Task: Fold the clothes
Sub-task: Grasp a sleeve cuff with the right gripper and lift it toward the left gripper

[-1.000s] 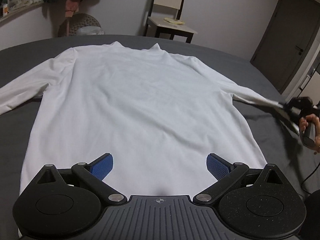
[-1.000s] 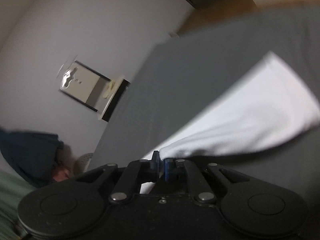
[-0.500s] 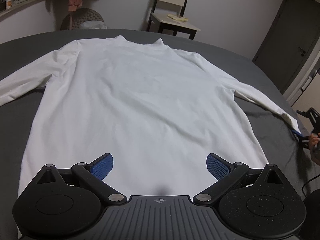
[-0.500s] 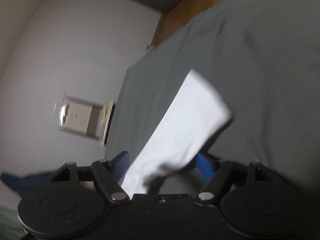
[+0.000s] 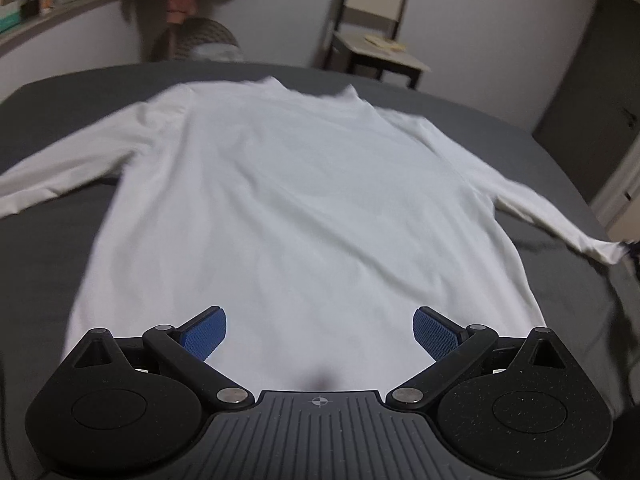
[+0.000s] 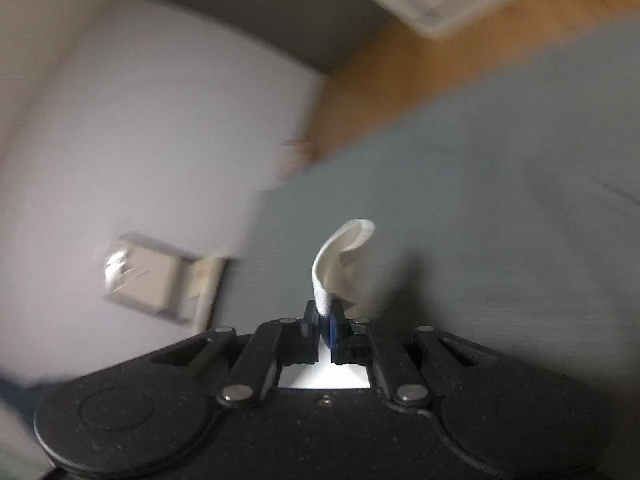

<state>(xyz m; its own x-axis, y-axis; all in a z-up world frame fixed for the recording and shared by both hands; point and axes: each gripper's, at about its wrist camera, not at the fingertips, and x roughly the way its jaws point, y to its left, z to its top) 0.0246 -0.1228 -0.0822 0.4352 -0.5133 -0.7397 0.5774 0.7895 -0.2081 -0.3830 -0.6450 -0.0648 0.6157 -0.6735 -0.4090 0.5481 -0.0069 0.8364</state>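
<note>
A white long-sleeved shirt (image 5: 304, 208) lies flat on the dark grey bed (image 5: 52, 128), collar at the far side, both sleeves spread outward. My left gripper (image 5: 319, 334) hovers open over the shirt's near hem, its blue pads wide apart with nothing between them. In the right wrist view, my right gripper (image 6: 326, 320) is shut on the white cuff (image 6: 340, 256) of the right sleeve, which curls up above the fingers. That same cuff (image 5: 604, 250) shows at the far right of the left wrist view.
A chair (image 5: 376, 40) stands against the wall beyond the bed, with a round woven stool (image 5: 200, 40) and a cluttered shelf (image 5: 48, 4) to the left. A dark door (image 5: 592, 80) is at the right. The right wrist view is blurred by motion.
My right gripper, open around the sleeve end half a second ago, has shut on the cuff. The left gripper has stayed open over the hem, its view tilting slightly.
</note>
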